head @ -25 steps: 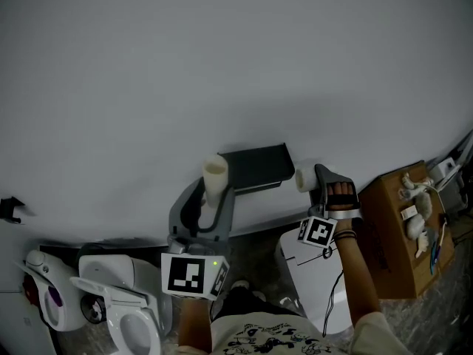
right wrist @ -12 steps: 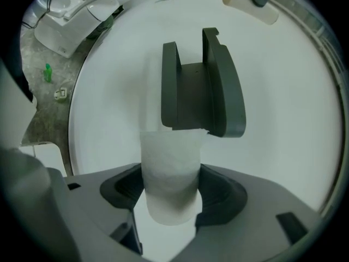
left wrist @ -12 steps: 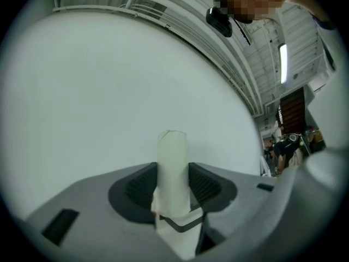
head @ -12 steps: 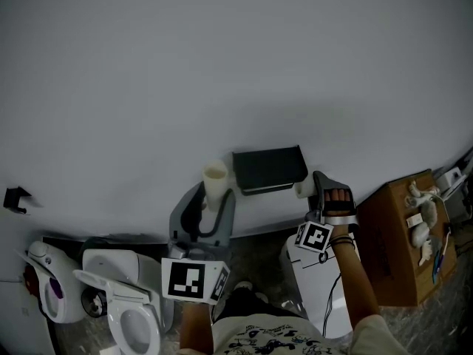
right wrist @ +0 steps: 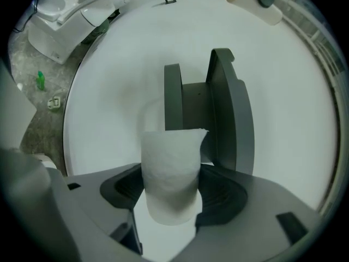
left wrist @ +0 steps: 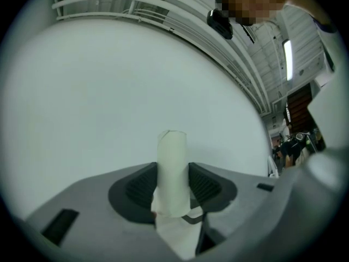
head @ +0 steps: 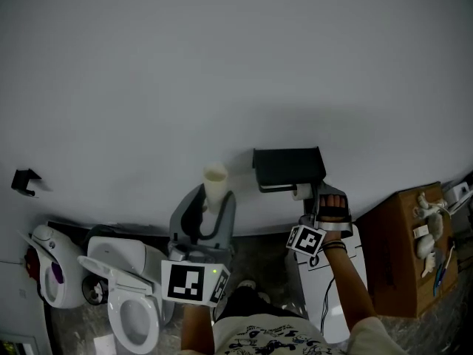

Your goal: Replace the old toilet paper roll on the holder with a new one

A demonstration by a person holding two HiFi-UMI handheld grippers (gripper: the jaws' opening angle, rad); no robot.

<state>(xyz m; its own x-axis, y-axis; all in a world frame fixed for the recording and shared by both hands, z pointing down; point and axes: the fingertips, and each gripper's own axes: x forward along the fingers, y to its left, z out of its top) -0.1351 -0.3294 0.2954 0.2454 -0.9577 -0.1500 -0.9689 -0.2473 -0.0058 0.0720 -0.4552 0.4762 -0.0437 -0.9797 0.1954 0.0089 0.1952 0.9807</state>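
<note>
Against the white wall (head: pixel 222 65), a dark holder (head: pixel 288 167) is hanging a little right of the middle of the head view. The right gripper (head: pixel 310 200) is reaching up to it and clamping a white roll (head: pixel 301 191). The roll is sitting just under the holder's lower right edge; whether the two are touching cannot be told. In the right gripper view, the jaws are pressing on the roll (right wrist: pixel 170 173) from both sides, low on its body. The roll is standing upright between them, its top rim slightly ragged. Right behind it the holder (right wrist: pixel 218 113) is showing as two dark upright plates with a recess between them.

The left gripper (head: pixel 213 204) is pointing at bare wall, well left of the holder, and pinching a slim cream tube (head: pixel 215 183). In the left gripper view, the jaws are bearing on the tube (left wrist: pixel 172 162) from both sides. It is standing upright, and a scrap of paper (left wrist: pixel 158 203) is clinging at its foot.

Lower down, a toilet (head: pixel 122 261) is standing at the left, and a white bin (head: pixel 329 302) is sitting under the right forearm. A cardboard box (head: pixel 399 250) is standing at the far right. A small black hook (head: pixel 26 181) is sticking out of the wall at the far left.
</note>
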